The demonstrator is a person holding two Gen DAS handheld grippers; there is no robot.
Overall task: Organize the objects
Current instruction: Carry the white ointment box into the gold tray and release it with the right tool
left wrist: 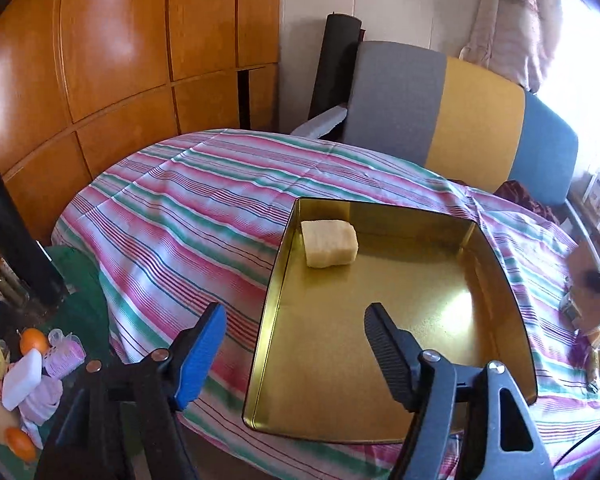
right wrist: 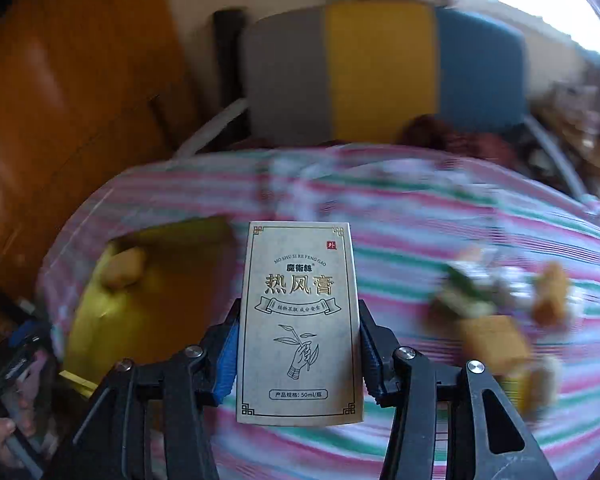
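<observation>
We are clamping the right claw [right wrist: 298,344] on an upright beige carton [right wrist: 299,320] with gold Chinese lettering, above the striped worktop [right wrist: 420,216]. Our left claw [left wrist: 296,332] is hanging wide open, empty, over the gold tin tray [left wrist: 500,280].

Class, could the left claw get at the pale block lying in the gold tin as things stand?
Probably yes. The left claw is open and holds nothing, the gold tin has no lid, and the pale block lies alone in its far corner.
</observation>
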